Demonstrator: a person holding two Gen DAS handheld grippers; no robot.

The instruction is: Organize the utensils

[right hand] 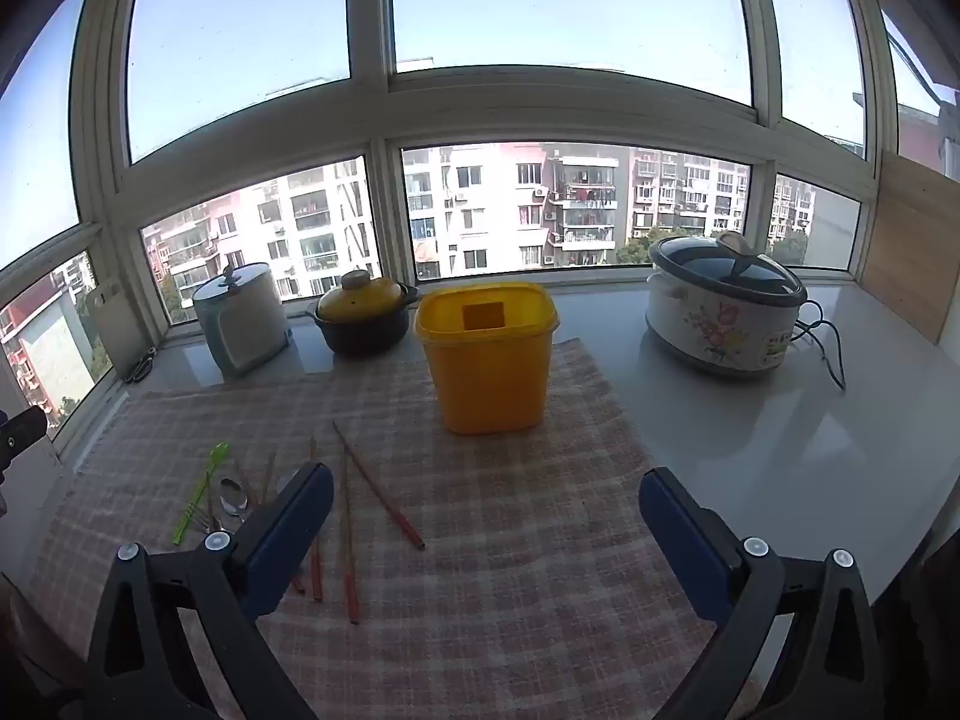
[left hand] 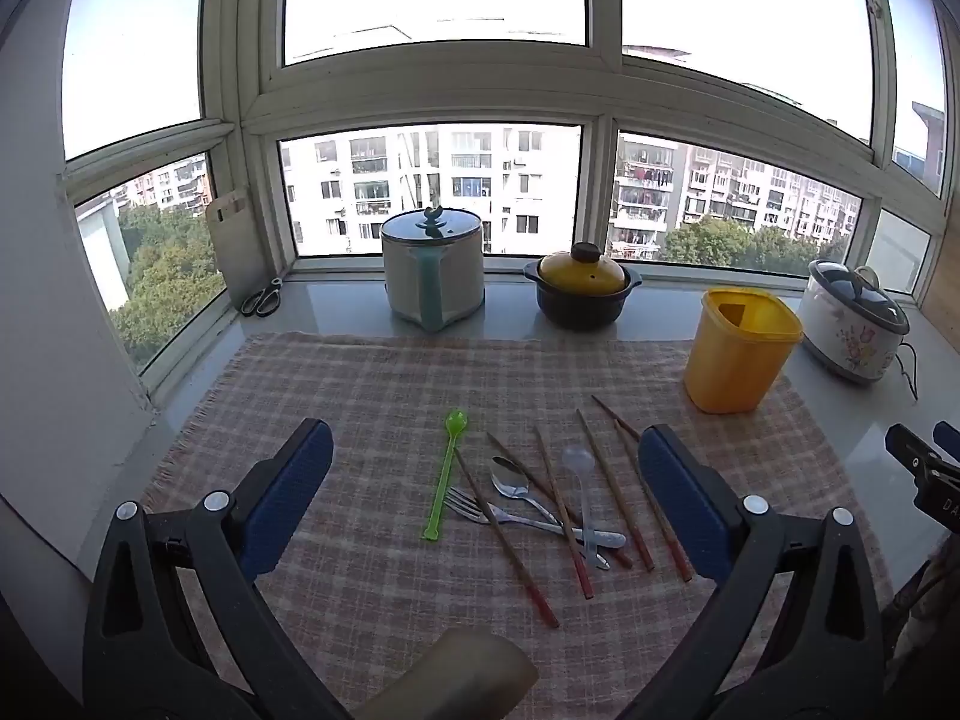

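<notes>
A pile of utensils lies on the checked cloth (left hand: pixel 360 396): a green plastic spoon (left hand: pixel 445 474), a metal spoon (left hand: pixel 510 477), a fork (left hand: pixel 474 507), a clear plastic spoon (left hand: pixel 581 480) and several wooden chopsticks (left hand: pixel 612 492). A yellow holder (left hand: pixel 741 351) stands empty at the cloth's far right. My left gripper (left hand: pixel 486 462) is open above the pile, holding nothing. My right gripper (right hand: pixel 486 501) is open and empty, facing the yellow holder (right hand: pixel 486 357); the chopsticks (right hand: pixel 378 495) and green spoon (right hand: pixel 201 492) lie to its left.
On the sill behind stand a white pot with a glass lid (left hand: pixel 433 267), a yellow-lidded casserole (left hand: pixel 581 288) and a floral rice cooker (right hand: pixel 723 309) with its cord. Scissors (left hand: pixel 263 298) and a cutting board (left hand: pixel 231 252) are at the far left. A wooden board (right hand: pixel 912 246) leans at the right.
</notes>
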